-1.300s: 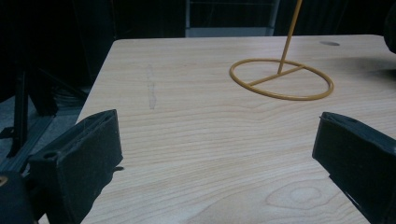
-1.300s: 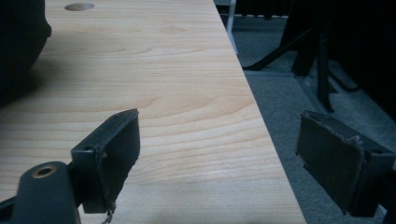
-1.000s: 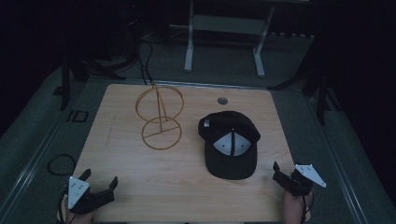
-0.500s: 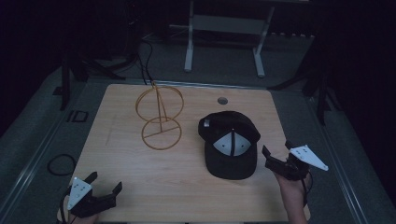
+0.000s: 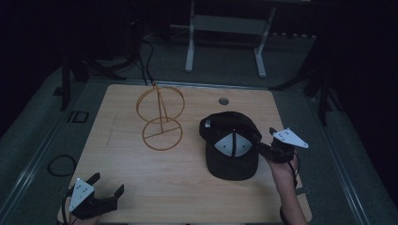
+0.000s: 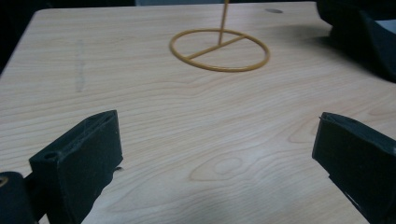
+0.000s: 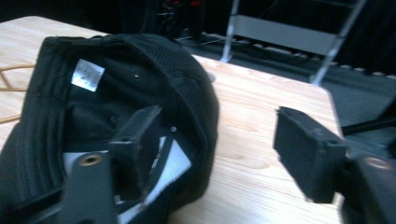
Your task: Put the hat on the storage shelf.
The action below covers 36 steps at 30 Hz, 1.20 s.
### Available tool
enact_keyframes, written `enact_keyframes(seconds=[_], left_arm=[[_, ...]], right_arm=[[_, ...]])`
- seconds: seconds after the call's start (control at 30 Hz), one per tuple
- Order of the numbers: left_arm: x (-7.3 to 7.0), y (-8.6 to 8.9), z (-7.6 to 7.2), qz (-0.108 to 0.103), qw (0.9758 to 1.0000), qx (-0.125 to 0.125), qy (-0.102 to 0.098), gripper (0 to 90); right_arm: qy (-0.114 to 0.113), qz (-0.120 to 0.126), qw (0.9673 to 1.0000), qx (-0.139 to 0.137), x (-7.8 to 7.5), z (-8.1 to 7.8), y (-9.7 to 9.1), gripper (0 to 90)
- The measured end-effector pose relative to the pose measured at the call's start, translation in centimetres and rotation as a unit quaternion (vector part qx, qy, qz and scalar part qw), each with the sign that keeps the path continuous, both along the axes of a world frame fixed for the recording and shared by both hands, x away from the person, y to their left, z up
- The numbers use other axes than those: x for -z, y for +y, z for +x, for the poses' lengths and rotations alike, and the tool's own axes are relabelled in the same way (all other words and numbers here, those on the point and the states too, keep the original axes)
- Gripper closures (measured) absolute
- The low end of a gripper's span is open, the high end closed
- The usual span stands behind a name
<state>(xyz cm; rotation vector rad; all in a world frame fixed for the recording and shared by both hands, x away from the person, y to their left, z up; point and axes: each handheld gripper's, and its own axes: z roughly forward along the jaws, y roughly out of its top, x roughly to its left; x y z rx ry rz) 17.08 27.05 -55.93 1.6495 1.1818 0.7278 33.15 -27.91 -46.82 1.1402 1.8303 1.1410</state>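
Right gripper was spread at the cap's right edge, one jaw inside it. Left gripper sat spread at the table's near-left corner, wire stand far off.

Wire stand's top is cut off.

The high view is dimly lit, its surroundings lost in darkness; the tabletop is brighter, and close views are slightly blurred.

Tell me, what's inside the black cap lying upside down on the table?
Inside the black mesh cap you can see a white lining panel and a small white label. One open jaw of the right gripper dips inside, hiding some lining.
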Motion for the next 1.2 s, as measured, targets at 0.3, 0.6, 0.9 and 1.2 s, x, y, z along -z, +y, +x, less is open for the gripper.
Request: enact_keyframes(seconds=[0.3, 0.6, 0.9, 1.2], left_arm=[[0.1, -0.1, 0.1, 0.002, 1.0000, 0.007, 0.002, 2.0], [0.2, 0.0, 0.3, 0.004, 0.9999, 0.011, 0.007, 2.0], [0.1, -0.1, 0.2, 0.005, 0.9999, 0.012, 0.007, 4.9], [0.2, -0.3, 0.3, 0.006, 0.9998, 0.015, 0.013, 4.9]], right_arm=[[0.034, -0.016, 0.9989, -0.027, 0.0, 3.6, 1.7, 39.4], [0.074, -0.040, 0.9964, -0.016, 0.9, 5.8, 2.8, 54.5], [0.080, -0.060, 0.9950, -0.007, 1.2, 6.4, 3.7, 89.3], [0.061, -0.023, 0.9967, -0.048, -0.6, 5.4, 4.8, 89.7]])
